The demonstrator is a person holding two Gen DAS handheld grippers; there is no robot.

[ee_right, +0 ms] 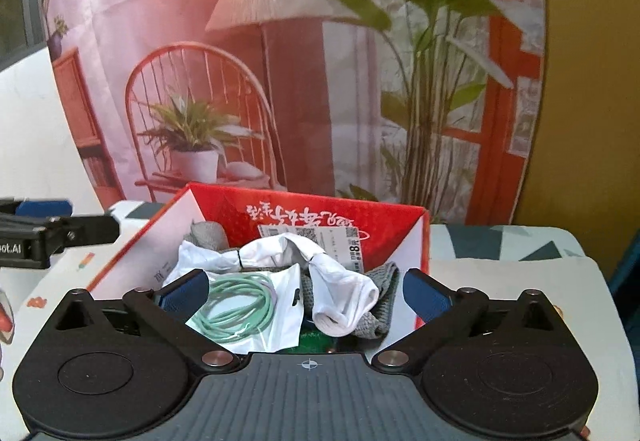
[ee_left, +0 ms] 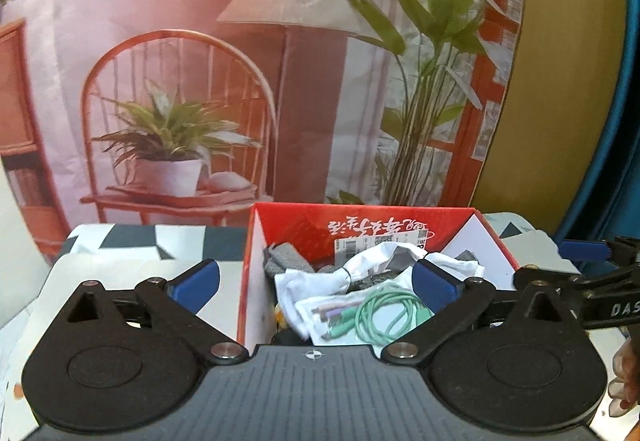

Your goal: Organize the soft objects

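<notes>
A red cardboard box (ee_left: 250, 281) (ee_right: 416, 241) stands open on the table. Inside it lie white socks (ee_left: 360, 265) (ee_right: 344, 289), grey knitted cloths (ee_left: 286, 257) (ee_right: 208, 233) and a clear bag with a coiled green cable (ee_left: 384, 315) (ee_right: 240, 305). My left gripper (ee_left: 316, 281) is open and empty, just in front of the box, its fingers astride the box's left wall. My right gripper (ee_right: 306, 291) is open and empty, in front of the box above the cable bag and socks. Each gripper shows at the edge of the other's view (ee_left: 588, 265) (ee_right: 36, 225).
The table (ee_right: 520, 281) has a white cloth with grey and teal triangles. A printed backdrop (ee_left: 200, 81) of a chair, lamp and plants hangs behind the box. A yellow wall and blue fabric (ee_left: 616, 121) are at the right.
</notes>
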